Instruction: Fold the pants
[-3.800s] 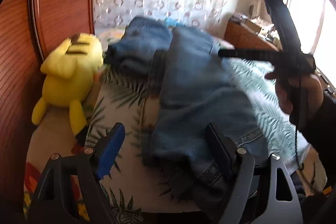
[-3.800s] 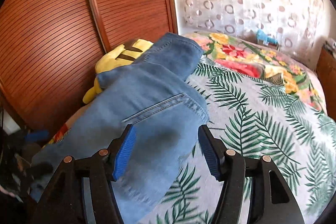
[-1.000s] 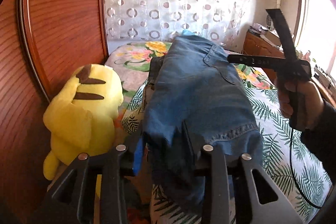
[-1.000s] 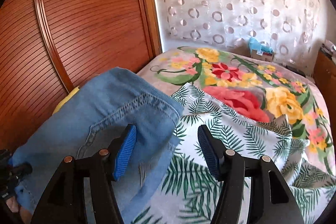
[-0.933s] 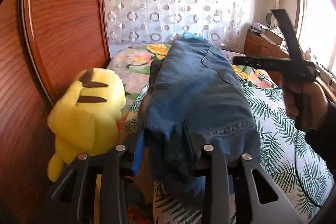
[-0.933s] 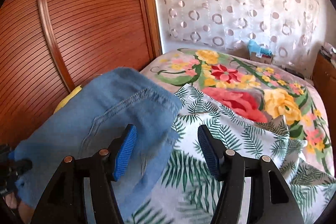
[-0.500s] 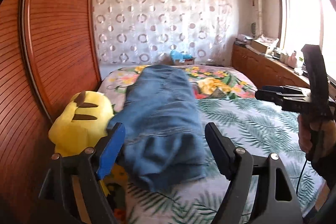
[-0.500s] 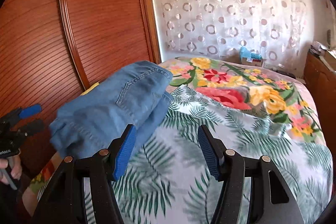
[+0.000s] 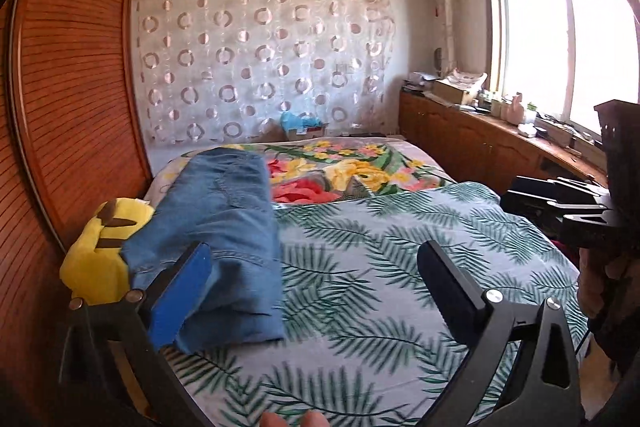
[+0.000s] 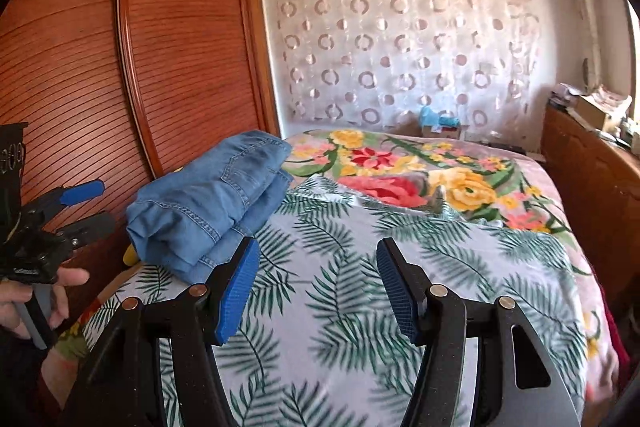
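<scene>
Leaf-printed bedding covers the near half of the bed [image 10: 360, 327], and everything that matters sits in relation to the folded pants [image 10: 212, 203] lying on it. Nearest the cameras, both tools hang above the bedding and apart from the pants: the left gripper [image 9: 316, 291] has its jaws spread wide with nothing between them, its blue pad just in front of the bundle's near end, and the right gripper [image 10: 316, 287] is equally wide open and empty, off to the pants' right. The pants lie along the left edge of the bed, beside the wooden wardrobe [image 10: 120, 67], as a thick, stacked bundle of blue denim with a back pocket facing up and the layers showing at the near end. That end looks loose and uneven, so I judge the fold could slump or spring open, denim being stiff and bulky. The bundle also seems to rest partly against the yellow plush toy [image 9: 100, 251] at its left, close to the mattress edge, so a careless nudge could tip it off that side. Beyond the pants, the bedding turns to a flower print, and a circle-patterned curtain [image 10: 400, 47] hangs behind the bed.
</scene>
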Motion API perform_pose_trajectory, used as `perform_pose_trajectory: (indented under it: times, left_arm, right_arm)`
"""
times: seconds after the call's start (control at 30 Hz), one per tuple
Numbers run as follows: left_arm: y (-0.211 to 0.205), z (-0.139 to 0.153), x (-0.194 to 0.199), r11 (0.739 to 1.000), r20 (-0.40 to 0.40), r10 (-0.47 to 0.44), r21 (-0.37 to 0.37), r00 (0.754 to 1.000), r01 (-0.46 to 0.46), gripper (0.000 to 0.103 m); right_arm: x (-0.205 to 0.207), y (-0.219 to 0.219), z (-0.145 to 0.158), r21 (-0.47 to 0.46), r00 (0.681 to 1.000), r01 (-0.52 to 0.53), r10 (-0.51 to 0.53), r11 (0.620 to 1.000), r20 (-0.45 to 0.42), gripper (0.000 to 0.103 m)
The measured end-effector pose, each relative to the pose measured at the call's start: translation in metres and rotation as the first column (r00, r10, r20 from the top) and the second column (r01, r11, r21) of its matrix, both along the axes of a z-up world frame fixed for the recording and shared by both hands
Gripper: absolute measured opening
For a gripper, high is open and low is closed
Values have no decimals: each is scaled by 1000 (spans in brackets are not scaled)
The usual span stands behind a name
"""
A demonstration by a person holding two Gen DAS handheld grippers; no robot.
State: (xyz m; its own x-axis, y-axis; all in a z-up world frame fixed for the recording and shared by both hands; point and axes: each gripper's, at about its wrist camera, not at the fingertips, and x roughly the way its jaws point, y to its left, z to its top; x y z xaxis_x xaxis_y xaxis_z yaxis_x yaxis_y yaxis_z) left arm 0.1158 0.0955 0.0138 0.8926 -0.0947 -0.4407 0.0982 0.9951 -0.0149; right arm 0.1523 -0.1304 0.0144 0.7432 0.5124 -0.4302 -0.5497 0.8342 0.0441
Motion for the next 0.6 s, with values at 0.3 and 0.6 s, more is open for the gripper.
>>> perform_pose_trajectory:
  times: [0.3,0.6]
  left_arm:
    - [-43,16,-22,1000,5,-11,-28,1000,12,103]
    - [-71,36,-41,1000,45,29,-7,999,-29,103]
  right_arm:
    - [-57,-42,12,21,996,86,-86,996,27,69]
    - [-116,-74,42,42,972,203,-207,978,110,72]
